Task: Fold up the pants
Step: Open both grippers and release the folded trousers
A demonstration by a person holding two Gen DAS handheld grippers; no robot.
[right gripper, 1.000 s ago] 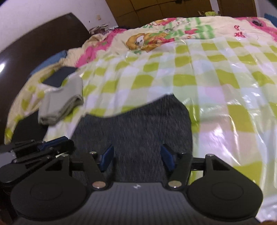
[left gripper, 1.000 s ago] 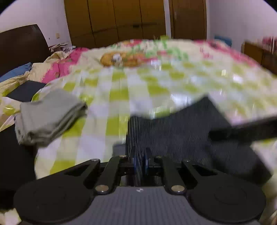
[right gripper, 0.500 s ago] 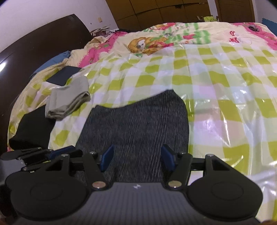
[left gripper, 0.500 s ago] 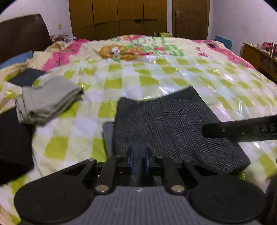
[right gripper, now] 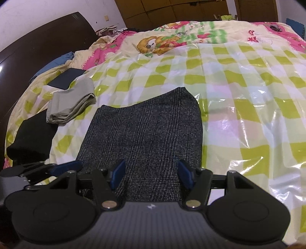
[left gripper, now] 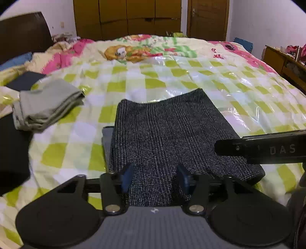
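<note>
Under spread left tongs (left gripper: 155, 177), pants' (left gripper: 172, 134) near edge hidden

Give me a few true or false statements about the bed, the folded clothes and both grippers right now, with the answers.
1. The dark grey checked pants lie folded on the green and white checked plastic sheet. True.
2. The left gripper is clamped on the pants. False: its jaws stand open, holding nothing.
3. The right gripper has its jaws open. True.
4. The light grey folded garment lies on top of the dark grey pants. False: it lies apart, to their left.
5. The wooden wardrobe stands beyond the bed. True.
</note>
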